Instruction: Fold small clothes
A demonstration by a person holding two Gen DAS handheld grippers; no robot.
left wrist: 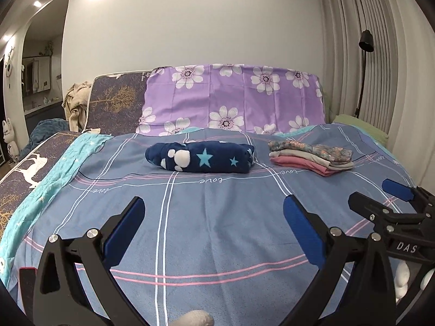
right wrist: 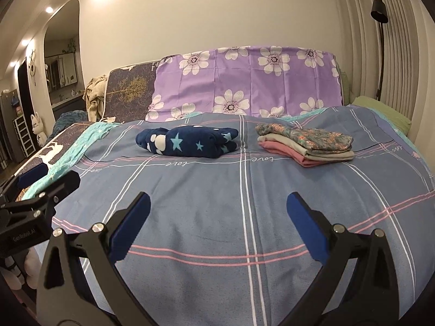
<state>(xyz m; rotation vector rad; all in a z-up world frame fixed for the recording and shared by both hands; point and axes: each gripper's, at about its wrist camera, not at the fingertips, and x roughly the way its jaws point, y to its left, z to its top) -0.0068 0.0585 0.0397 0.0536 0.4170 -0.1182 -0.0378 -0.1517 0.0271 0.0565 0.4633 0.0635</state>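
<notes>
1. Both tongs hang low over the near part of the bed [left wrist: 212, 231], side by side, each with its blue pads spread wide and nothing between them: the left tongs [left wrist: 213, 226] and the right tongs [right wrist: 218, 224] are empty.
2. The task's things lie well ahead, toward the head of the bed in front of the purple flowered cover [left wrist: 233, 97]. A navy star-print garment [left wrist: 199, 157] sits as a thick, roughly folded bundle, and to its right a stack of folded clothes [left wrist: 311, 156] (floral on top, grey, then pink) rests apart from it.
3. No loose, unfolded piece shows on the open sheet between the tongs and these two piles, so by my reading the folding is largely done, or the bundle awaits tidying.
4. The relation that matters: the navy bundle lies straight ahead and slightly left of the left tongs, its long axis running left to right across the bed, square to the line of reach. In the right wrist view it sits left of centre, while the stack sits ahead and to the right.
5. So the left hand is nearer the bundle and the right hand nearer the stack; either needs a long forward reach
</notes>
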